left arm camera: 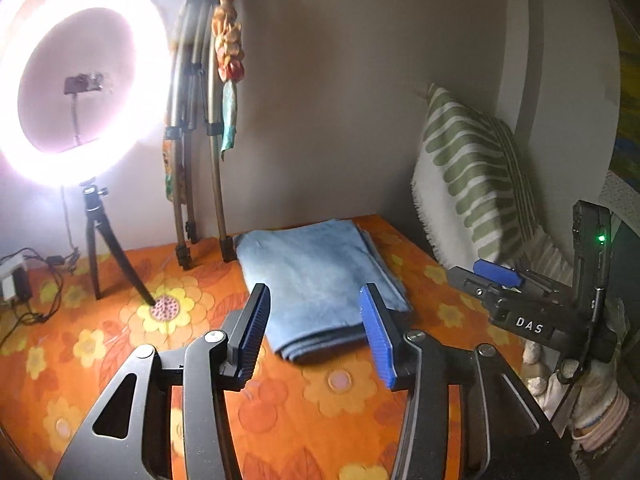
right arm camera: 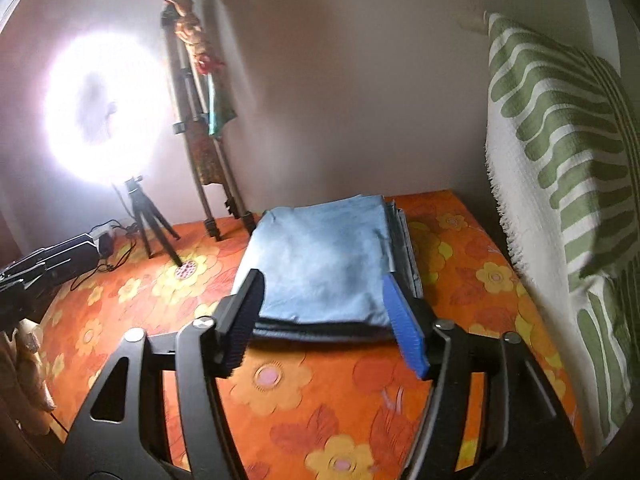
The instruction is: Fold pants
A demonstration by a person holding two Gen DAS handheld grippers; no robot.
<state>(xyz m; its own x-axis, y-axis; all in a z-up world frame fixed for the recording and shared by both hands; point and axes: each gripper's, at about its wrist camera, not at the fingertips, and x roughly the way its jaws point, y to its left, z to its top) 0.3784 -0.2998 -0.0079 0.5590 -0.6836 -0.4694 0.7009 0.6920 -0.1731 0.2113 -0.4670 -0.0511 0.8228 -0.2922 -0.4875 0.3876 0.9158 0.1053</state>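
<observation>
Both claws, left claw (left arm camera: 316, 332) and right claw (right arm camera: 324, 320), hang released, holding nothing. Folded blue pants (left arm camera: 320, 272) lie on the flowery orange worktop (left arm camera: 100, 340), between the tripod (left arm camera: 196, 128) and the striped pillow (left arm camera: 476, 176).

Light-blue pants (left arm camera: 320, 280) (right arm camera: 324, 268) — folded into a flat, layered rectangle — lie on the orange floral cloth (left arm camera: 304, 408) (right arm camera: 320, 412).

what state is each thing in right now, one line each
pants: folded into a flat stack, lying on the orange flowered cloth, held by neither gripper
left gripper: open, nothing between its fingers
right gripper: open, nothing between its fingers
ring light: switched on, standing on its small tripod
folded tripod: legs closed, leaning against the wall
striped pillow: upright at the right side
</observation>
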